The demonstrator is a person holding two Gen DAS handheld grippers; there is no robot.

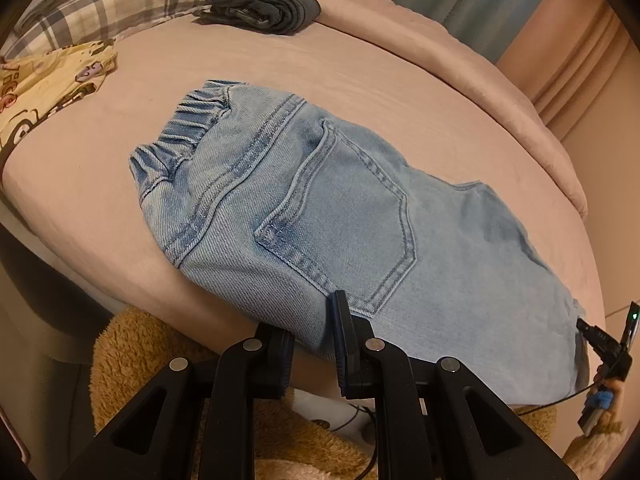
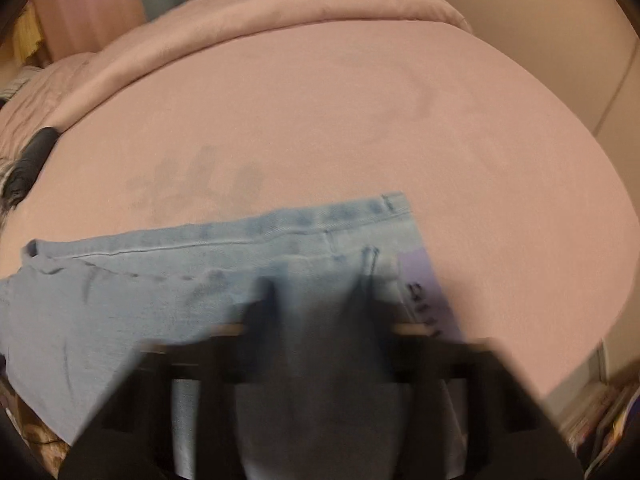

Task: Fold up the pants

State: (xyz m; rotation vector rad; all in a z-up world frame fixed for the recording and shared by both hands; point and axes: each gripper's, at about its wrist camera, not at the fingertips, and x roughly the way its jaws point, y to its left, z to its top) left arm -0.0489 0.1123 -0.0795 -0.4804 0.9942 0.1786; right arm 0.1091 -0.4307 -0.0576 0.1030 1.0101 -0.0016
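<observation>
Left wrist view, far left: a yellow printed cloth (image 1: 44, 92) lay bunched at the bed's edge, with a plaid pillow (image 1: 108, 0) behind it. Right of the pillow, a dark folded garment (image 1: 260, 6) sat on the pink bed (image 1: 320, 64), well apart from the work. The pants (image 1: 340, 216), light blue denim, lay folded on the bed near its front edge, elastic waistband toward the upper left, a back pocket facing up at centre, the leg end trailing toward the lower right. The left tool (image 1: 312, 332) sat at the near edge of the denim, its fingers (image 1: 344, 332) standing partly apart; one finger lay on top of the cloth below the pocket, the other at the cloth's edge, with denim running between them. Whether the cloth was actually pinched could not be told from this angle. A tan fleecy fabric (image 1: 132, 352) showed below the bed edge. At far right the other handheld device (image 1: 612, 356) appeared at the leg end. Right wrist view, blurred by motion: the pants (image 2: 140, 280) stretched from the left edge to centre, a hemmed or seamed edge along the top, a pale purple label (image 2: 424, 284) at their right end. The right tool (image 2: 320, 312) had denim bunched between its fingers (image 2: 260, 304), which appeared closed onto the cloth. The bed (image 2: 360, 120) filled the rest, a rolled pink blanket (image 2: 280, 4) along the back.
</observation>
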